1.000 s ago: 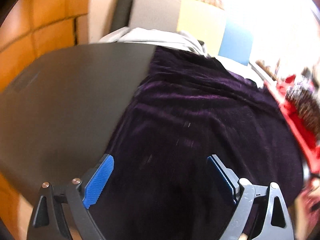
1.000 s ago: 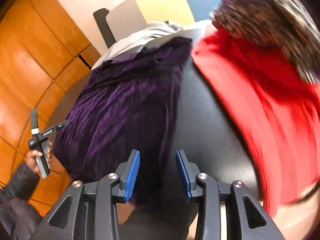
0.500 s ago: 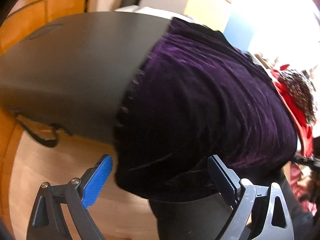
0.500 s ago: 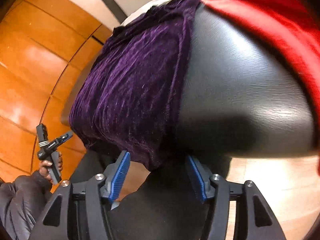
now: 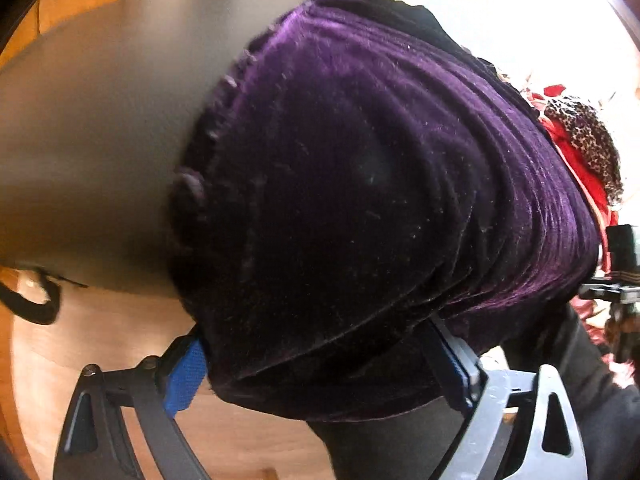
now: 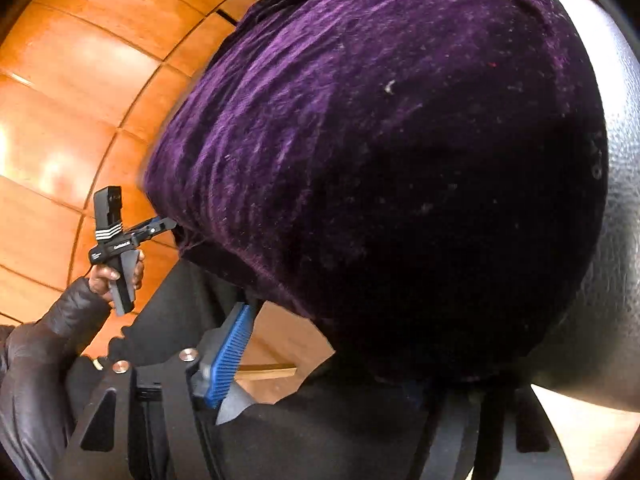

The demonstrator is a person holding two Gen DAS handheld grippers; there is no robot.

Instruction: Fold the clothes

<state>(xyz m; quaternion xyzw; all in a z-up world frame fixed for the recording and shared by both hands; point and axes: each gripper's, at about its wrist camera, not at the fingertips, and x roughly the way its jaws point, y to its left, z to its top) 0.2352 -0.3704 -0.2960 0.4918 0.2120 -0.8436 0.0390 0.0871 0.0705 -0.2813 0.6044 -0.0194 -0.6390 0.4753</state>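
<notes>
1. Left wrist view. The purple velvet garment (image 5: 380, 184) lies on the dark table (image 5: 100, 120), with its near hem hanging over the table's front edge.
   - Risk, as I judge it: only the loose overhanging hem is within reach, and velvet is slippery. A pinch on a single layer or too close to the edge could let the cloth slide out, or drag the whole piece off the table.
   - The left gripper (image 5: 320, 368) has just been closing a little, but its jaws are wide apart. The hem hangs between them, and the blue pads (image 5: 186, 376) do not clamp it.
2. Right wrist view. The same garment's other near corner hangs over the table edge. A red garment (image 5: 580, 168) lies beyond it.
   - Risk: uneven grips at the two corners would skew the fold.
   - The right gripper (image 6: 340, 364) has just been closing and is about half open. The hem lies between the jaws. One pad (image 6: 230, 356) is clear of the cloth; the other is hidden behind it, so no grip is shown.
   - The person's left hand (image 6: 116, 276) holds the other tool at the far corner.
</notes>
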